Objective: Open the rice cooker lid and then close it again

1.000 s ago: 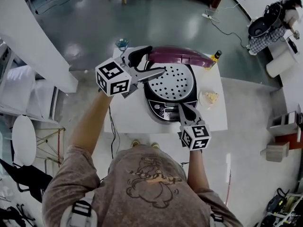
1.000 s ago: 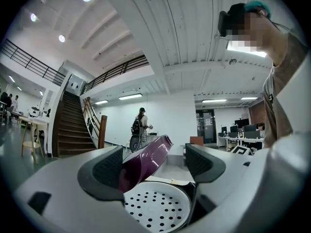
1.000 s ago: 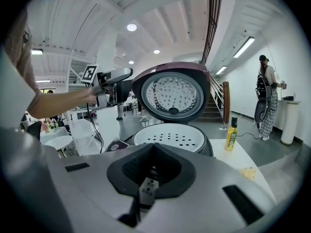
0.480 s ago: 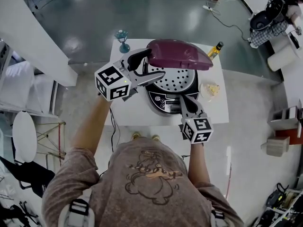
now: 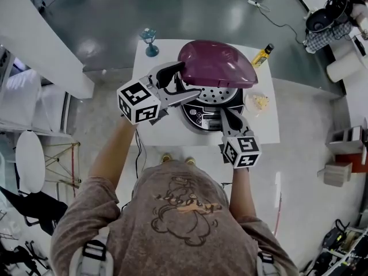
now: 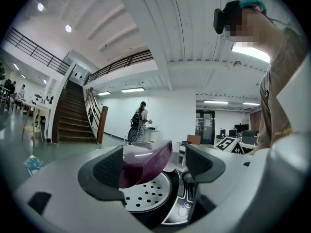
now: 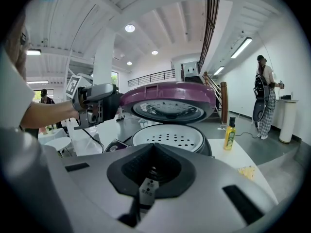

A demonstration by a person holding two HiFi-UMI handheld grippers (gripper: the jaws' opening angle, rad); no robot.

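The rice cooker [image 5: 210, 115] stands on a white table, its purple lid [image 5: 215, 62] tilted about halfway down over the perforated white inner plate [image 5: 214, 95]. My left gripper [image 5: 187, 79] is open at the lid's left edge. In the left gripper view the lid [image 6: 146, 161] sits between the spread jaws, close to the left one. My right gripper [image 5: 226, 115] is shut and empty, just in front of the cooker's control panel. The right gripper view shows the lid [image 7: 167, 96] hovering above the inner plate [image 7: 170, 137], with the left gripper [image 7: 99, 103] at its left rim.
On the table [image 5: 158, 131] are a blue stemmed glass [image 5: 149, 41] at the far left corner, a yellow bottle [image 5: 262, 55] behind the cooker at right, and a small plate of food [image 5: 257, 102] to its right. A cable hangs off the table's left front.
The purple lid has swung down from nearly upright to about half shut. My left gripper has stayed at its left edge, and the right gripper has barely moved.
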